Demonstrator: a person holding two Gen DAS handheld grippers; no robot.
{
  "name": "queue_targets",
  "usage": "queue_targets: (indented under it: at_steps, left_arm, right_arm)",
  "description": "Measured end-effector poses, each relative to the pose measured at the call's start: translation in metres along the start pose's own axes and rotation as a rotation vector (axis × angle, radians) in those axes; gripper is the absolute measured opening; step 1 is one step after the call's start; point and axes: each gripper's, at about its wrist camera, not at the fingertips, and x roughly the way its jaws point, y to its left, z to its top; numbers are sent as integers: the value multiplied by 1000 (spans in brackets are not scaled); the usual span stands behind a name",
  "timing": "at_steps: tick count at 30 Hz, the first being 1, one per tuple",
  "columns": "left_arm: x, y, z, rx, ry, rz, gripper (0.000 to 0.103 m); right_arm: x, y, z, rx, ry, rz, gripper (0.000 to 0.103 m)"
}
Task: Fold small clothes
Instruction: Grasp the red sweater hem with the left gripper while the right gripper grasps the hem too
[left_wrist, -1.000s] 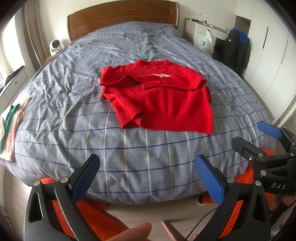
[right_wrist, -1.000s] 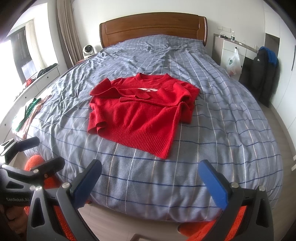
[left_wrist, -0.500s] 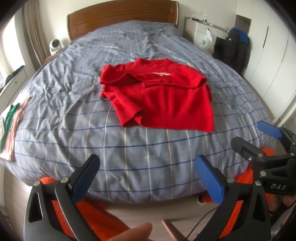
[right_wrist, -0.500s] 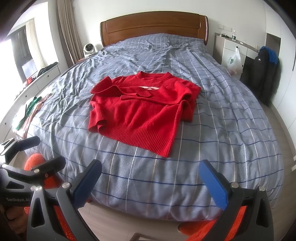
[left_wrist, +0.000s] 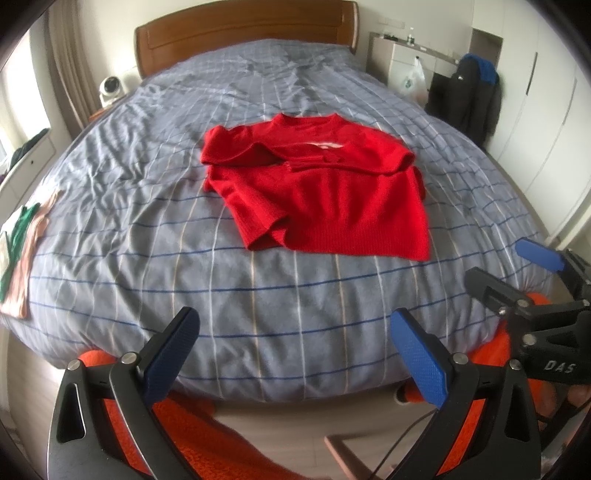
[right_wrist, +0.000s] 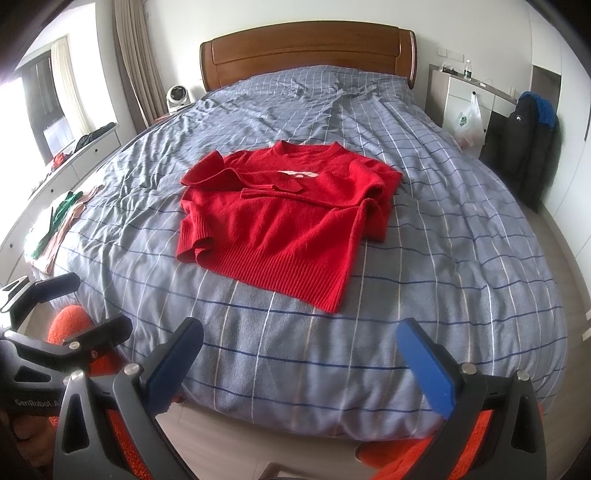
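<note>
A red knit sweater (left_wrist: 325, 192) lies on the blue checked bed cover (left_wrist: 258, 295), its sleeves folded in across the chest; it also shows in the right wrist view (right_wrist: 280, 221). My left gripper (left_wrist: 295, 343) is open and empty, off the near edge of the bed, well short of the sweater. My right gripper (right_wrist: 299, 350) is open and empty at the same near edge, to the right of the left one. Each gripper shows at the side of the other's view.
A small pile of folded clothes (left_wrist: 18, 251), green and pink, lies at the bed's left edge. A wooden headboard (right_wrist: 306, 51) stands at the far end. A dark jacket (right_wrist: 532, 136) hangs at the right by a white cabinet (right_wrist: 465, 96). A white fan (right_wrist: 177, 96) sits far left.
Both grippers have risen and edged slightly toward the bed, so the sweater sits a little lower in both views. Both stay open. The sweater has not moved.
</note>
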Motion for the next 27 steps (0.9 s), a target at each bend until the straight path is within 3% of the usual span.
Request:
queue_targets:
  at_steps: [5, 9, 12, 14, 15, 17, 18, 20, 22, 23, 24, 27]
  left_arm:
    - [16, 27, 6, -64, 33, 8, 102]
    - [39, 51, 22, -107, 8, -19, 102]
    - [80, 61, 44, -89, 44, -109, 102]
    - [115, 66, 59, -88, 93, -158, 100]
    - [128, 67, 64, -89, 103, -167, 97]
    - [153, 68, 73, -91, 137, -163, 67]
    - [162, 68, 75, -102, 152, -170, 58]
    - [175, 71, 75, -150, 185, -197, 4]
    - [169, 82, 69, -222, 188, -229, 4]
    - [158, 89, 64, -245, 175, -264, 4]
    - [144, 95, 57, -247, 167, -284, 4]
    - [97, 110, 28, -211, 169, -327, 4]
  right_arm:
    - [-4, -7, 3, 15, -22, -9, 103]
    - [0, -26, 7, 49, -33, -29, 103]
    - [16, -45, 11, 46, -89, 9, 103]
    - [44, -61, 14, 60, -43, 52, 103]
    - [64, -70, 17, 74, -6, 81, 103]
    - [91, -78, 21, 85, 34, 128, 99]
    - [101, -80, 23, 88, 41, 160, 89]
    - [125, -81, 26, 103, 72, 264, 76]
    - [157, -81, 24, 140, 174, 366, 51]
    - [164, -82, 22, 166, 202, 362, 17]
    - [160, -85, 20, 185, 200, 364, 5]
    - [120, -97, 15, 182, 177, 414, 5]
